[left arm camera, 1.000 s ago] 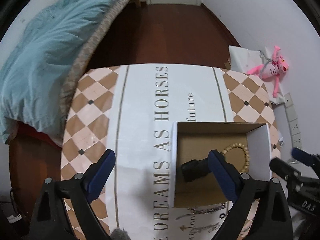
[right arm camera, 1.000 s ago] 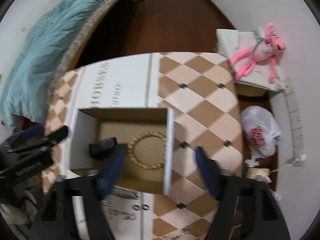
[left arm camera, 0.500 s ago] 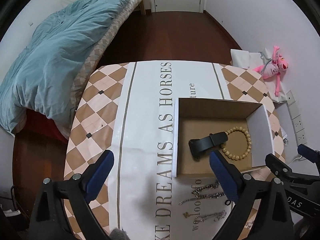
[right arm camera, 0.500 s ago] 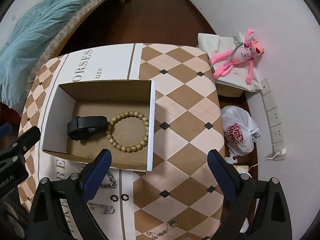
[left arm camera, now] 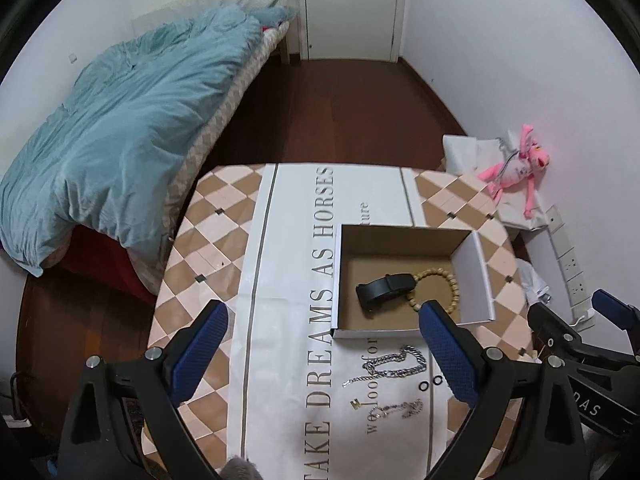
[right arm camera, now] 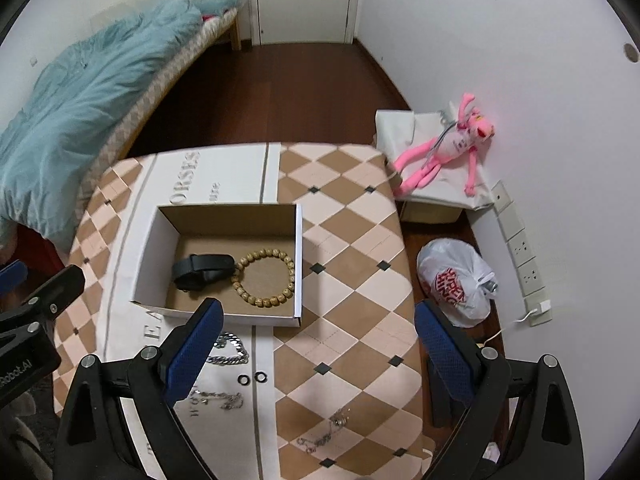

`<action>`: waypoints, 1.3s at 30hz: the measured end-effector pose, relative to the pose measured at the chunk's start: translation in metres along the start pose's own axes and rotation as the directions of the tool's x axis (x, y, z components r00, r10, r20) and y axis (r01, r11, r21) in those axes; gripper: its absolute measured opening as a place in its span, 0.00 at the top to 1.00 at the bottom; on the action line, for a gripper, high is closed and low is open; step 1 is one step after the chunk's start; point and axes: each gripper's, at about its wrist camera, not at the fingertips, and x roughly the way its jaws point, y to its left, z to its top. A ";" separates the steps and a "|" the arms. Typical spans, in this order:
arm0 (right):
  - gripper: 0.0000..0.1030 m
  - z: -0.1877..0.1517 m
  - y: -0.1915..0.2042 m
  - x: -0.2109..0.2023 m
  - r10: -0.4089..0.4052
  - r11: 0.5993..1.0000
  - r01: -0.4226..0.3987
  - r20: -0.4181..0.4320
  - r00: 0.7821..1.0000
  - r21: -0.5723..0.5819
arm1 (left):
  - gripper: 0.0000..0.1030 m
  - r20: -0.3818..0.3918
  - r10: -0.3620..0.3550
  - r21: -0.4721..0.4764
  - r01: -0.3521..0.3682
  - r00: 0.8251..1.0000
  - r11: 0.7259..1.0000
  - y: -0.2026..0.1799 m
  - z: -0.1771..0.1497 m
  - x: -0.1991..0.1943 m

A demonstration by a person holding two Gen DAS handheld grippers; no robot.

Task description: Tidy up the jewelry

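Observation:
An open cardboard box (right arm camera: 298, 264) (left arm camera: 337, 276) stands on the table. In it lie a black wristband (right arm camera: 202, 271) (left arm camera: 384, 287) and a wooden bead bracelet (right arm camera: 266, 278) (left arm camera: 438, 289). In front of the box lie a thick silver chain (left arm camera: 394, 365) (right arm camera: 230, 350), two small black rings (right arm camera: 251, 378) (left arm camera: 430, 383), thin silver chains (left arm camera: 394, 406) (right arm camera: 222, 398) and another thin chain (right arm camera: 326, 428). My left gripper (left arm camera: 322, 352) and my right gripper (right arm camera: 316, 340) are both open and empty, held above the table's near side.
The table (right arm camera: 352, 248) has a checked cloth with a white printed band. A bed with a blue duvet (left arm camera: 120, 128) is at the left. A pink plush toy (right arm camera: 448, 148) and a white plastic bag (right arm camera: 456, 280) lie on the right by the wall.
Both grippers have pulled back and up from the box, so the view widens. The chains and rings in front of the box have come into view. The box's contents have not moved.

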 end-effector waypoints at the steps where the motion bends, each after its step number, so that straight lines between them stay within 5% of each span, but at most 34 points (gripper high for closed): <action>1: 0.05 -0.001 0.000 -0.007 0.001 1.000 -0.001 0.010 1.000 0.000 | 0.05 0.011 -0.004 0.000 0.004 1.000 1.000 0.000 -0.001 -0.008; 10: 0.05 -0.011 0.000 -0.062 0.013 1.000 -0.015 0.102 0.995 0.016 | 0.05 0.068 -0.030 -0.014 0.031 0.997 0.999 0.003 -0.014 -0.049; 16: 0.05 -0.026 -0.009 -0.064 0.038 0.998 -0.042 0.081 0.996 0.054 | 0.05 0.038 0.012 -0.035 -0.011 0.999 0.999 0.008 -0.028 -0.052; 24: 0.06 -0.074 -0.018 0.011 0.117 0.988 -0.109 -0.072 0.991 0.109 | 0.05 -0.064 0.094 -0.014 -0.095 0.994 0.995 0.015 -0.075 0.004; 28: 0.36 -0.102 -0.010 0.063 0.182 0.979 -0.163 -0.168 0.969 0.126 | 0.05 -0.139 0.112 0.011 -0.111 0.984 0.994 0.015 -0.099 0.043; 34: 0.37 -0.128 0.025 0.098 0.271 0.962 -0.260 -0.211 0.939 0.081 | 0.05 -0.209 0.143 0.021 -0.142 0.967 0.990 0.022 -0.121 0.080; 39: 0.37 -0.131 0.061 0.111 0.231 0.972 -0.236 -0.205 0.951 -0.004 | 0.05 -0.231 0.164 0.018 -0.164 0.959 0.986 0.034 -0.132 0.093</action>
